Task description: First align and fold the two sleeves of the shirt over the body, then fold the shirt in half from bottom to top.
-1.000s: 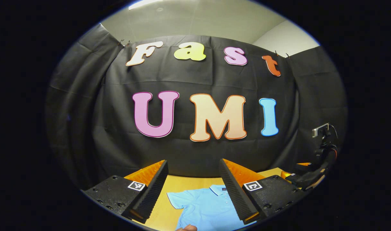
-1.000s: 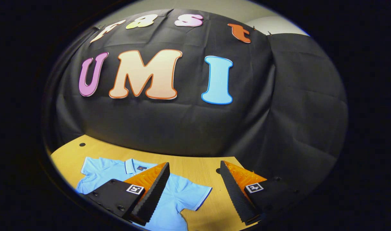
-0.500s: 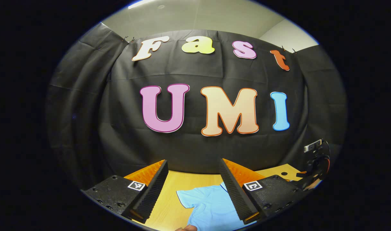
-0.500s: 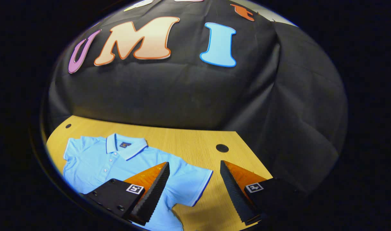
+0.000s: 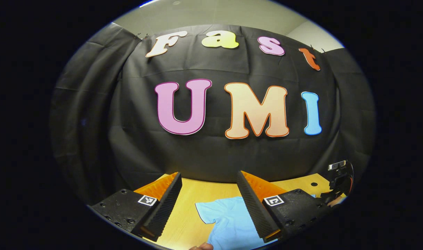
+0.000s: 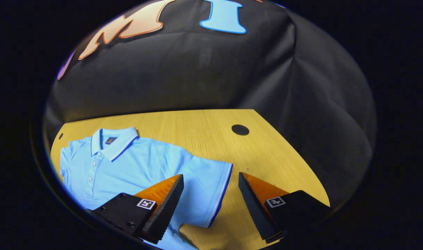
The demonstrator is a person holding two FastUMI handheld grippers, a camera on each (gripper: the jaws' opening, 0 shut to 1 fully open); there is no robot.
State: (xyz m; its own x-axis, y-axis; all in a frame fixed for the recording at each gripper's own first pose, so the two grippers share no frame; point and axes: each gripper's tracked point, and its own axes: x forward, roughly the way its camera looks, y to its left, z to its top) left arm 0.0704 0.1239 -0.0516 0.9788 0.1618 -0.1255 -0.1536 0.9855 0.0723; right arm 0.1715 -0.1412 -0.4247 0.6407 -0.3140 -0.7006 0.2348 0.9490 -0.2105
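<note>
A light blue polo shirt (image 6: 135,166) lies flat and face up on the wooden table (image 6: 267,152), collar toward the booth wall. Its sleeve with a dark-trimmed cuff (image 6: 211,184) spreads out to the right. My right gripper (image 6: 209,199) hovers open above that cuff, one finger over the sleeve and the other over bare wood. In the left gripper view the shirt's other sleeve (image 5: 221,211) lies between and below the fingers of my left gripper (image 5: 209,205), which is open and holds nothing. The other gripper (image 5: 338,184) appears far off at the right edge.
The table (image 5: 194,194) ends at the black cloth wall. A round cable hole (image 6: 240,130) sits in the wood beyond the right sleeve, and a smaller hole (image 6: 61,135) lies near the table's left corner. A fingertip (image 5: 201,247) shows at the bottom edge of the left gripper view.
The right gripper has tilted down and closed in on the right sleeve, so more of the table and shirt shows. The left gripper has shifted slightly, and the shirt sits further right in its view.
</note>
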